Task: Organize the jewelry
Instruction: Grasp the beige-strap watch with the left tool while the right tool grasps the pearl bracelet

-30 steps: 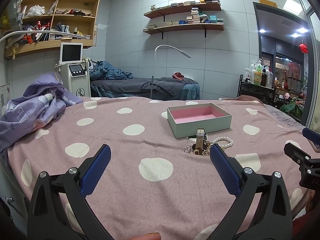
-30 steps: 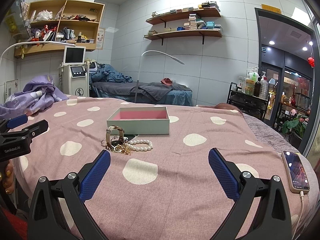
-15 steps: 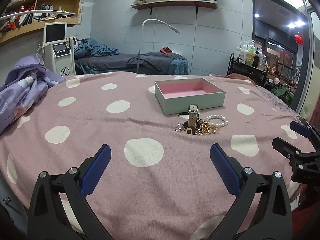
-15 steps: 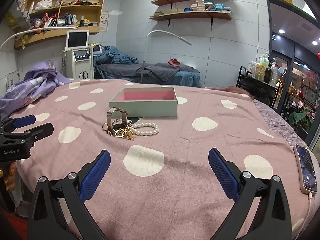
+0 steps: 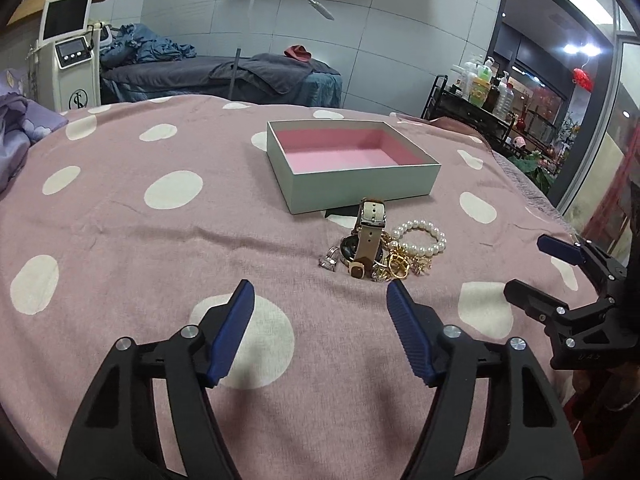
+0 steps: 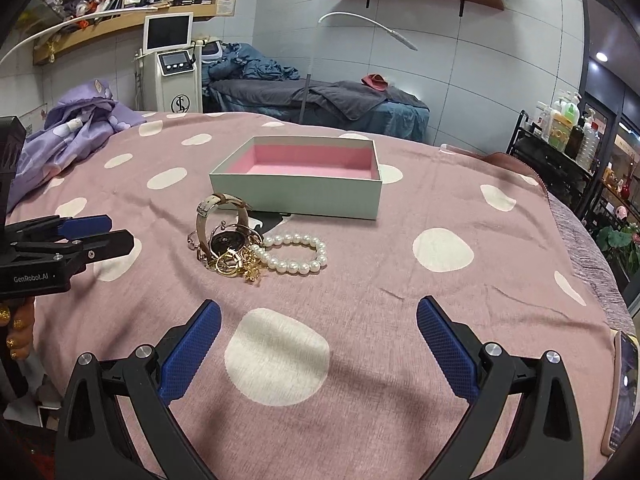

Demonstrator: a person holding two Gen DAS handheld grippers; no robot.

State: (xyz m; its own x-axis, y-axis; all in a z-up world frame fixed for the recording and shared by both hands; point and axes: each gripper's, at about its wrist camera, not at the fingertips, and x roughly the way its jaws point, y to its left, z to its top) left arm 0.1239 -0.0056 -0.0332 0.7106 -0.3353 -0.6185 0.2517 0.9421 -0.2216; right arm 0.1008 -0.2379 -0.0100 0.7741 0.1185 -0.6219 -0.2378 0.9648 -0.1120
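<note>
Pink cloth with white dots [image 5: 120, 240] covers the bed that serves as the work surface, and behind it stand a grey treatment couch [image 6: 320, 96] and a white machine with a screen [image 6: 172, 64] against the tiled wall. A crumpled lilac blanket [image 6: 80, 128] lies at the far left edge of the cloth.

Near the middle sits an open box [image 5: 360, 184], pale green outside and pink inside, with nothing visible in it. Just in front of the box the jewelry lies in one small heap: a watch [image 5: 366, 240] with a beige strap, standing on edge with its strap looped upward, a pearl bracelet [image 6: 298, 254] lying flat beside it, a tangle of gold chains [image 6: 236, 264] touching both, and a small silvery piece [image 5: 329, 260] at the heap's left side — possibly a ring, though it is too small to be sure.

The left gripper [image 5: 320, 308] hovers above the cloth just short of the heap, its blue pads [image 5: 236, 328] spread apart and holding nothing. The right gripper [image 6: 318, 320] hangs a little farther back on the other side, its pads [image 6: 448, 344] spread wider — also empty. A phone [image 6: 624, 392] lies on the cloth at the right edge, beside the right gripper.
</note>
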